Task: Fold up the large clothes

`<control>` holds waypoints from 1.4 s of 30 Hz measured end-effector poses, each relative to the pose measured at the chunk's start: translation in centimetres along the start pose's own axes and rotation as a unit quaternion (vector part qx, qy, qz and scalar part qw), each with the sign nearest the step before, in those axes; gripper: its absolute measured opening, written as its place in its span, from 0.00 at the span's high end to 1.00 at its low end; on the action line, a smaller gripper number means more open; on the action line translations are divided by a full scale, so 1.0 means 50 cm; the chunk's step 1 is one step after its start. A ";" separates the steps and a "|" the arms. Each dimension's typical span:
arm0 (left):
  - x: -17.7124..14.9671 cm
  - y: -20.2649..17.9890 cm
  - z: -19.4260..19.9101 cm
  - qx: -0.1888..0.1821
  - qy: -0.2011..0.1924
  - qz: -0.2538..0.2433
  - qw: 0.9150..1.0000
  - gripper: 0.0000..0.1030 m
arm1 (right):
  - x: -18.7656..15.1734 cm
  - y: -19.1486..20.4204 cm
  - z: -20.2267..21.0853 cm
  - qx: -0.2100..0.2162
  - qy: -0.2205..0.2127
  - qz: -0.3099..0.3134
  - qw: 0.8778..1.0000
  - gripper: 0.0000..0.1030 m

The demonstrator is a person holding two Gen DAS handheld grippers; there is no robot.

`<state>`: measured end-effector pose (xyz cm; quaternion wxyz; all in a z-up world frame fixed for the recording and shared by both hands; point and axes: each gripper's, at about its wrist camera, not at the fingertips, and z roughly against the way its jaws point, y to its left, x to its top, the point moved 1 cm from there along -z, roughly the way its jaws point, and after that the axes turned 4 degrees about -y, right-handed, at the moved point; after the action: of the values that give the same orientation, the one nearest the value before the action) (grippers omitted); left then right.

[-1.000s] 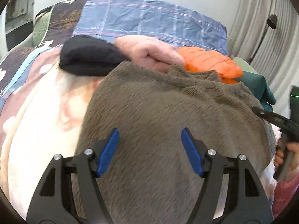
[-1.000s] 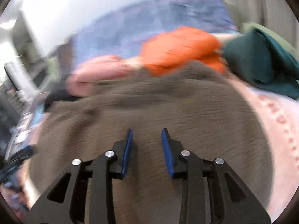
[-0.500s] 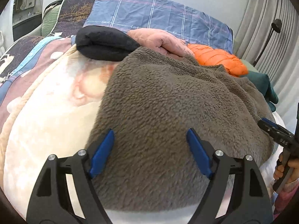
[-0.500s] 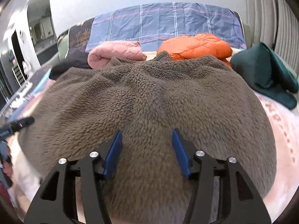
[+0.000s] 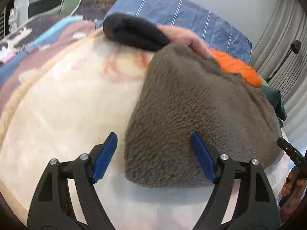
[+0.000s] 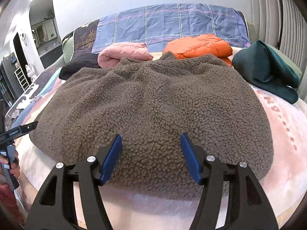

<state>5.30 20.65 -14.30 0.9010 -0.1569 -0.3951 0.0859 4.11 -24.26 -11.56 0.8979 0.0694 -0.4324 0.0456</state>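
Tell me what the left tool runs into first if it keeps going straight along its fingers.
Most likely the near left corner of the brown fleece garment, which lies between the open fingers of the left tool. Depth is unclear; it might meet the pale blanket beneath first.

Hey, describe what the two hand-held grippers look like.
The left hand-held gripper and the right hand-held gripper look alike: black cut-out frames, silver round screws, two flat blue fingers. White lettering marks one's black body.

Bed clutter I can see, nothing else

Blue plaid pillowcase [image 6: 172, 25] at the headboard end; printed pale blanket [image 5: 63, 115] covering the bed; grey curtain [image 6: 278, 19] on the right; floor lamp [image 5: 284, 61] beside it; doorway [image 6: 41, 25] far left.
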 end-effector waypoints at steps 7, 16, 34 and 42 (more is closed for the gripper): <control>-0.007 -0.006 -0.002 0.000 -0.004 0.000 1.000 0.22 | -0.010 0.001 -0.009 -0.010 0.008 0.009 1.000 0.37; -0.015 0.000 0.004 0.000 -0.007 -0.001 1.000 0.22 | 0.044 0.060 -0.031 0.022 -0.010 0.048 0.999 0.38; -0.013 0.002 0.006 0.002 -0.005 -0.020 1.000 0.22 | 0.247 0.089 -0.147 0.031 0.025 0.053 0.998 0.54; -0.012 0.013 -0.002 -0.010 -0.006 -0.026 1.000 0.17 | 0.233 -0.020 -0.437 0.008 0.131 -0.051 0.990 0.53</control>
<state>4.96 21.07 -14.99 0.8990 -0.1554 -0.4050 0.0597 28.33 -21.42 -16.00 0.9473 0.0920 -0.3066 0.0124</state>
